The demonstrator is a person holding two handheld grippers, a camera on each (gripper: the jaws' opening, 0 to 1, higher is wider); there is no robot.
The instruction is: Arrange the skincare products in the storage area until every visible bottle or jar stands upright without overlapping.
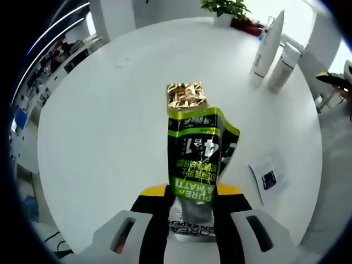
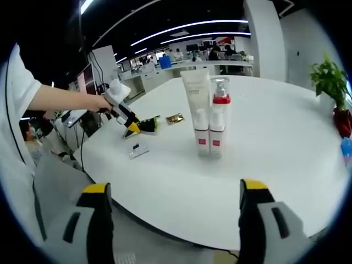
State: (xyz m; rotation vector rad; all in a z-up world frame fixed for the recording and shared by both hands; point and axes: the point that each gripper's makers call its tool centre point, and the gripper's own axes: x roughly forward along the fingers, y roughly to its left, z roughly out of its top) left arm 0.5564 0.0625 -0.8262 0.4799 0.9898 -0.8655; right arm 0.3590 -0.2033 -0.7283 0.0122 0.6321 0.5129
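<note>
White table bears a green tube pointing away, pinched lengthwise by left jaws; right jaws spread.

surface: round white table | standing on it: white tube and pump bottle with red collar, upright, just beside each other | lying flat: gold sachet, small white card, well apart | green tube lying near the table's edge
</note>
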